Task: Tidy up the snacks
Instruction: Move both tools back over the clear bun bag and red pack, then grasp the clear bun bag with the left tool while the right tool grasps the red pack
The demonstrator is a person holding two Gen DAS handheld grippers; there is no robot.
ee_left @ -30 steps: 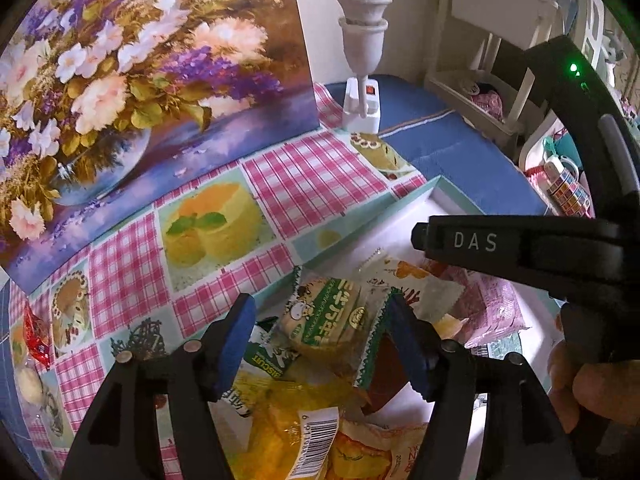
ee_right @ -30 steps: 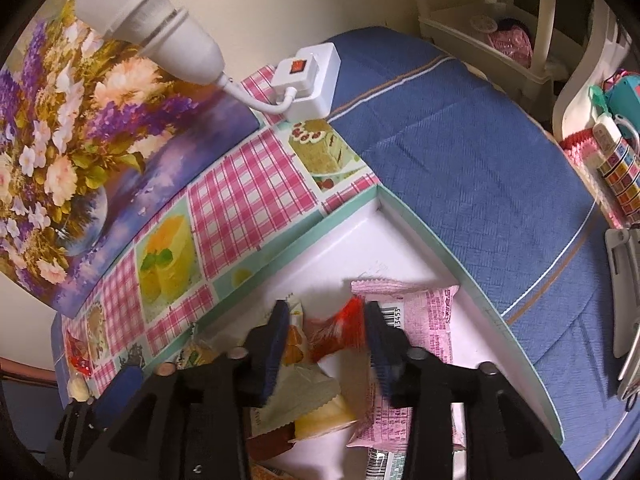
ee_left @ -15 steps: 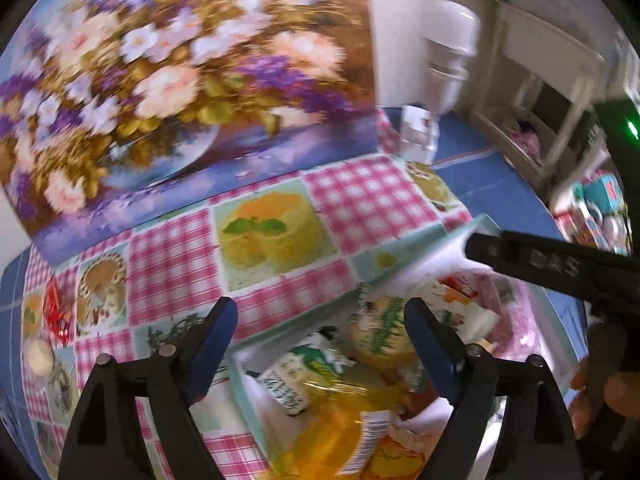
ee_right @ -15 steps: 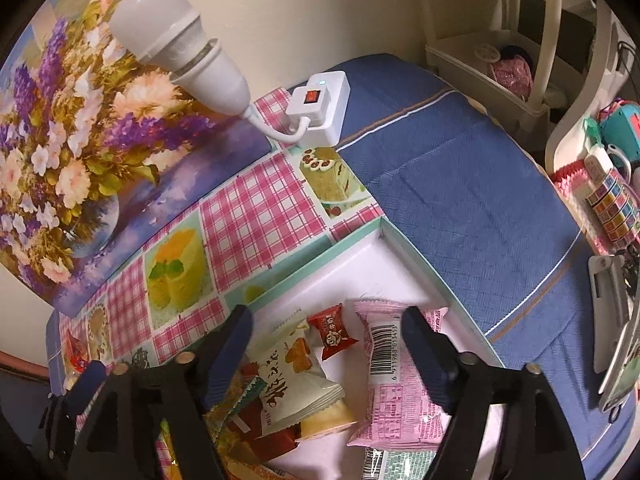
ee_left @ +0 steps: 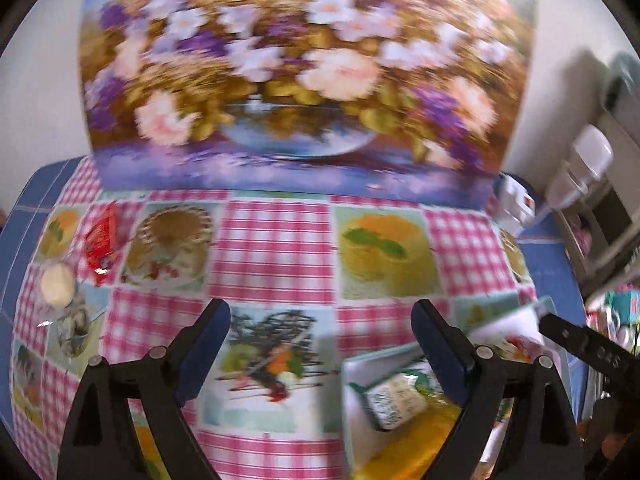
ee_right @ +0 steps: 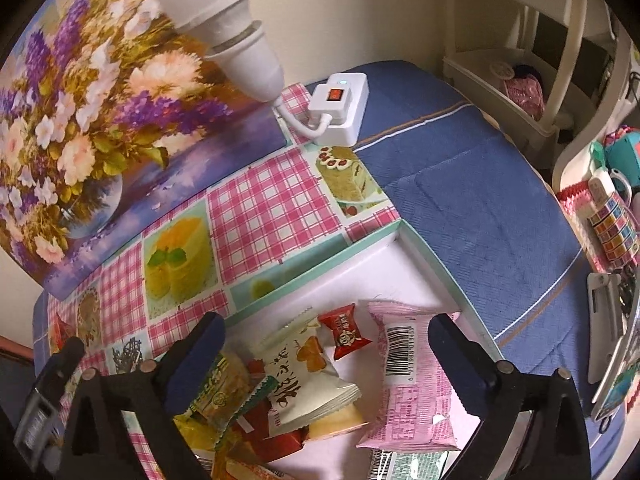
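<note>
My left gripper [ee_left: 320, 320] hangs over the checked tablecloth, left of the mint-rimmed box [ee_left: 360, 364]; its jaws are opening and nothing is between them. A green-white packet [ee_left: 394, 402] and a yellow packet [ee_left: 412, 440] lie in the box's near corner. A red snack [ee_left: 102, 240] and a pale round snack [ee_left: 58, 284] rest on the cloth at far left. My right gripper [ee_right: 326, 332] hovers over the box [ee_right: 320, 268], its jaws opening, touching nothing. Below it lie a small red candy [ee_right: 345, 332], a pink packet [ee_right: 408, 376] and a white packet [ee_right: 304, 376].
A flower painting [ee_left: 304, 80] leans on the wall behind the tablecloth. A white lamp [ee_right: 224, 28] on a switch base [ee_right: 340, 108] stands at the cloth's far corner. Blue cloth [ee_right: 472, 200] lies right of the box, with a white shelf [ee_right: 520, 80] and clutter beyond.
Both grippers opened wide. The right one let go of the red candy, which now lies in the box. The left one released the green packet and swung left over the tablecloth.
</note>
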